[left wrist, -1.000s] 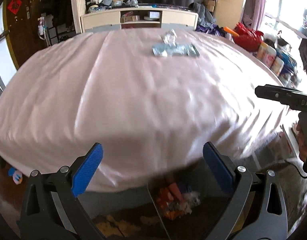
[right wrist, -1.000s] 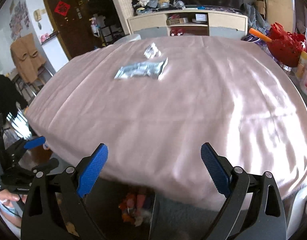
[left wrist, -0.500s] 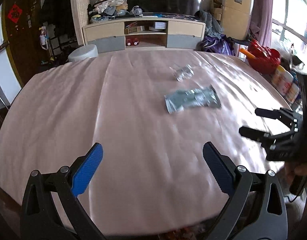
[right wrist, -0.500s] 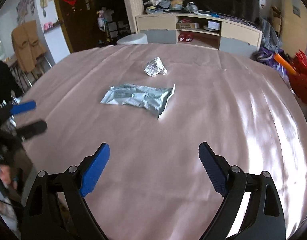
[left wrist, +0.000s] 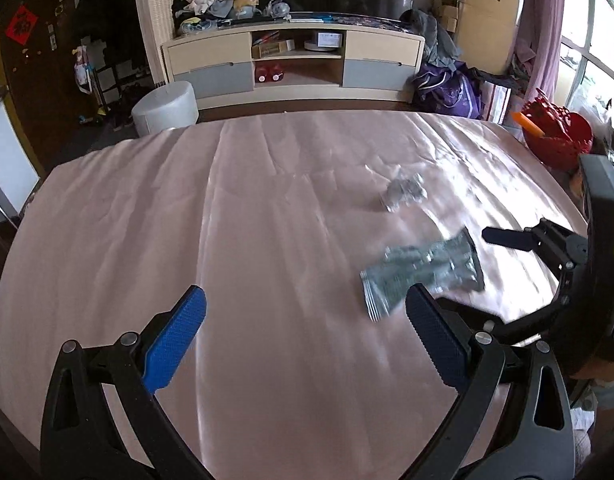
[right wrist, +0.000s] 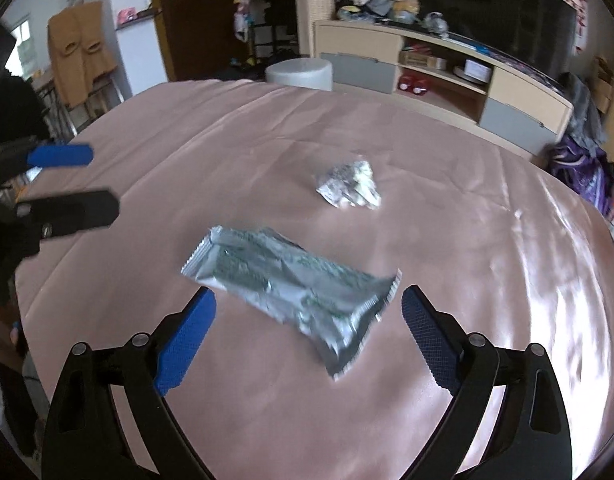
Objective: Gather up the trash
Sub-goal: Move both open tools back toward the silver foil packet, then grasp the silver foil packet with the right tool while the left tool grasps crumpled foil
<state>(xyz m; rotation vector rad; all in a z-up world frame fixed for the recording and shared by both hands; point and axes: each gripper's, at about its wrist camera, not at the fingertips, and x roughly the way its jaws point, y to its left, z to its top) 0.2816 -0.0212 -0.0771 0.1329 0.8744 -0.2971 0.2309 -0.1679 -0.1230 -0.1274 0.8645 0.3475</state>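
Note:
A flat silver wrapper (right wrist: pixel 291 284) lies on the pink tablecloth (right wrist: pixel 467 260), just ahead of my right gripper (right wrist: pixel 307 334), which is open and empty. Beyond it sits a crumpled silver foil ball (right wrist: pixel 349 186). In the left wrist view the wrapper (left wrist: pixel 423 274) lies to the right of my open left gripper (left wrist: pixel 305 338), and the foil ball (left wrist: pixel 405 192) is farther back. The right gripper (left wrist: pixel 503 272) shows there at the right edge, open beside the wrapper. The left gripper (right wrist: pixel 67 184) shows open at the left of the right wrist view.
The round table's cloth (left wrist: pixel 187 220) fills both views. A red basket (left wrist: pixel 555 136) stands past the table's right edge. A white stool (left wrist: pixel 165 108) and a low TV cabinet (left wrist: pixel 295 64) stand beyond the far edge.
Both grippers rose from below the table's edge, where a bin of trash showed, and moved forward over the table. The wrapper is now close in front of the right gripper.

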